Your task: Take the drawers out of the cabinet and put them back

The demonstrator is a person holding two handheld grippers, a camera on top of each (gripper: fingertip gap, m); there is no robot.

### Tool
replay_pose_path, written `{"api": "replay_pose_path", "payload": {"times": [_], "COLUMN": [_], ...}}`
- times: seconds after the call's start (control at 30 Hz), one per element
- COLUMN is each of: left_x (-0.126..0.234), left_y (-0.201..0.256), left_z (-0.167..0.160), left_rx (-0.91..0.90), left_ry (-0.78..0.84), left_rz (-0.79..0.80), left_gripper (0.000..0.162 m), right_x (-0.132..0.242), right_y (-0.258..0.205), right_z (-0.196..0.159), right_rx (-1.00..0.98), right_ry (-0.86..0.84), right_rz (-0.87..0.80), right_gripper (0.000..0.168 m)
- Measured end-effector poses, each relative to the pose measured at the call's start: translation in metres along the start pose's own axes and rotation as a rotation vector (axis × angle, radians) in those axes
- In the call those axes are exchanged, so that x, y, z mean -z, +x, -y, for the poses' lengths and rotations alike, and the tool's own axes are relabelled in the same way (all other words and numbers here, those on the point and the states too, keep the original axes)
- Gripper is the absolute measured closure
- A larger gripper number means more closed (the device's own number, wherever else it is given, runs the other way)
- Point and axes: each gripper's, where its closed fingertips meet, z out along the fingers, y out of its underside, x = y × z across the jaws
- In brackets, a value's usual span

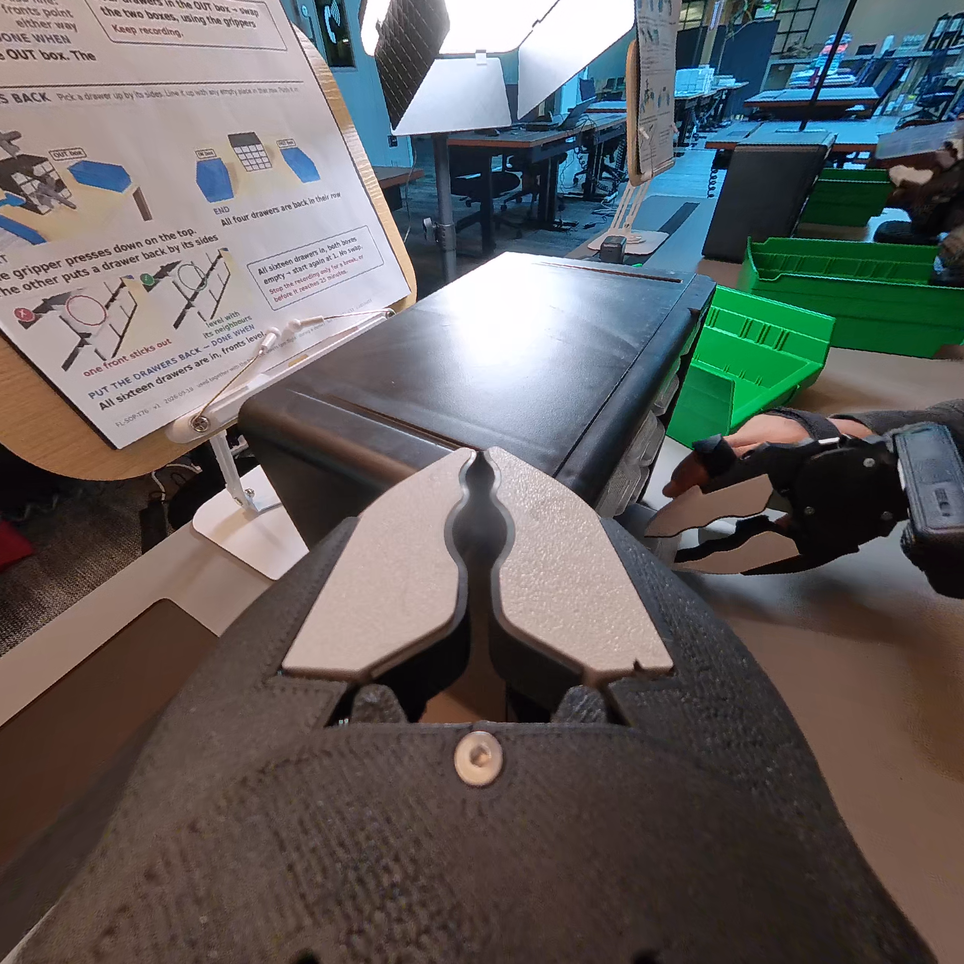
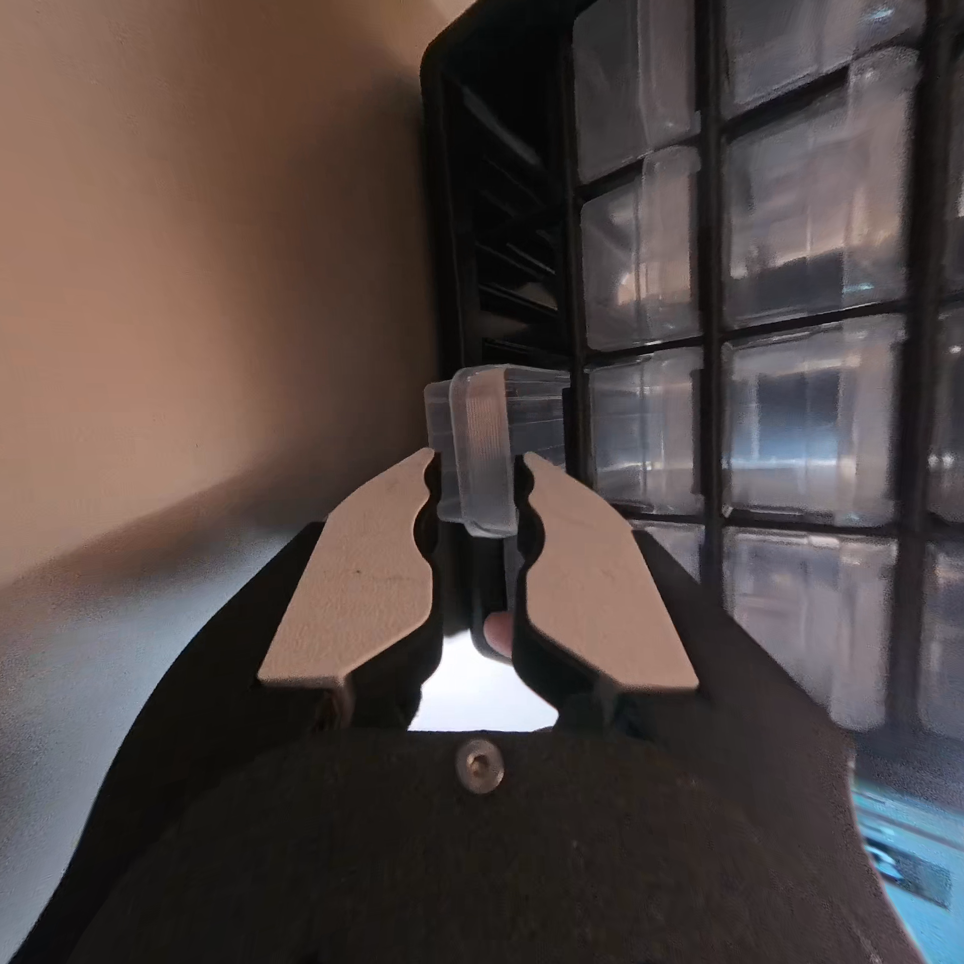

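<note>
The right tool (image 2: 477,456) clasps a clear drawer (image 2: 487,448) half out of the black cabinet (image 2: 501,172), whose other visible drawers sit in place, while the left tool (image 1: 479,455), clenched empty, rests at the cabinet's top.

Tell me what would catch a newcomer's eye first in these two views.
In the right wrist view, the right gripper straddles the handle of a clear drawer sticking out of the black cabinet, beside rows of clear drawers seated in its grid. In the left wrist view, the shut left gripper sits at the cabinet's top near edge, with bright green bins behind on the right and an instruction sheet propped at left.
</note>
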Motion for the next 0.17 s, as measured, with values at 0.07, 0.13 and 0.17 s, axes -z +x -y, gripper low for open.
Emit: {"api": "replay_pose_path", "payload": {"times": [0.07,0.13,0.17], "left_x": [0.0000,0.0000,-0.0001], "left_y": [0.0001,0.0000,0.0001], "left_z": [0.0000,0.0000,0.0001], "left_rx": [-0.001,-0.002,-0.002], "left_ry": [0.000,-0.001,0.000], "left_rz": [0.000,-0.001,0.000], "left_gripper": [0.162,0.162,0.162], "right_x": [-0.0009,0.0006,0.0027], "right_y": [-0.0013,-0.0042,-0.0065], "right_z": [0.0020,0.0039,0.0054], "right_rx": [-0.033,-0.079,-0.105], "right_ry": [0.009,0.007,0.008], "right_rz": [0.064,0.157,0.214], "right_gripper": [0.148,0.148,0.149]}}
